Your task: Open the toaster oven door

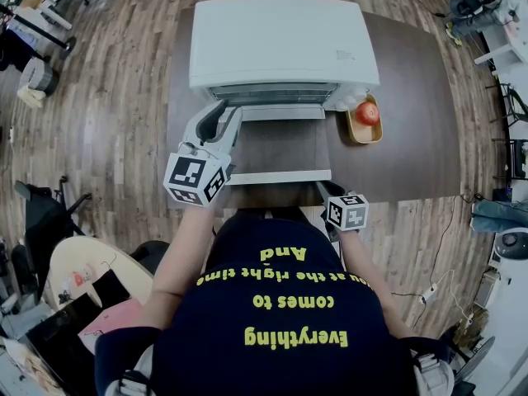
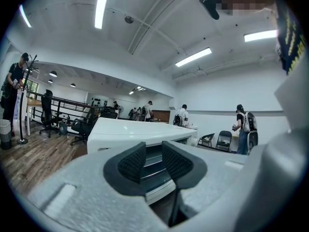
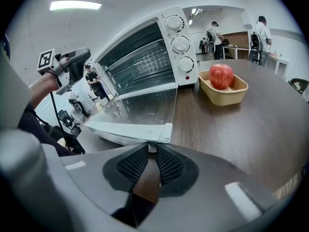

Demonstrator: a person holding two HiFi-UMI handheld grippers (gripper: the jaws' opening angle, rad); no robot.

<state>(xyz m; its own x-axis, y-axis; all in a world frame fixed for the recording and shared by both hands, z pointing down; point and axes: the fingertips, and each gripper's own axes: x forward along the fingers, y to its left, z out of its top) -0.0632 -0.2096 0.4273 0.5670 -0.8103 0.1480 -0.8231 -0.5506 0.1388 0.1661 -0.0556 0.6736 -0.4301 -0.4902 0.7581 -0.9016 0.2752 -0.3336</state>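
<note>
The white toaster oven (image 1: 280, 40) stands on the dark table with its glass door (image 1: 276, 147) folded down flat towards me. In the right gripper view the oven's cavity (image 3: 140, 57) and racks are exposed. My right gripper (image 3: 151, 151) sits at the right end of the door handle (image 3: 130, 132), jaws nearly together, with a white bit of the handle's edge between the tips. In the head view this right gripper (image 1: 328, 192) is at the door's front right corner. My left gripper (image 1: 224, 112) hovers over the door's left side, aimed at the oven (image 2: 130, 129), its pads (image 2: 133, 163) slightly apart and empty.
A red apple (image 1: 367, 112) lies in a small tan tray (image 1: 353, 130) just right of the oven, also seen as the apple (image 3: 221, 75) in the right gripper view. Bare brown table (image 3: 251, 139) stretches to the right. Office chairs and several people stand far off.
</note>
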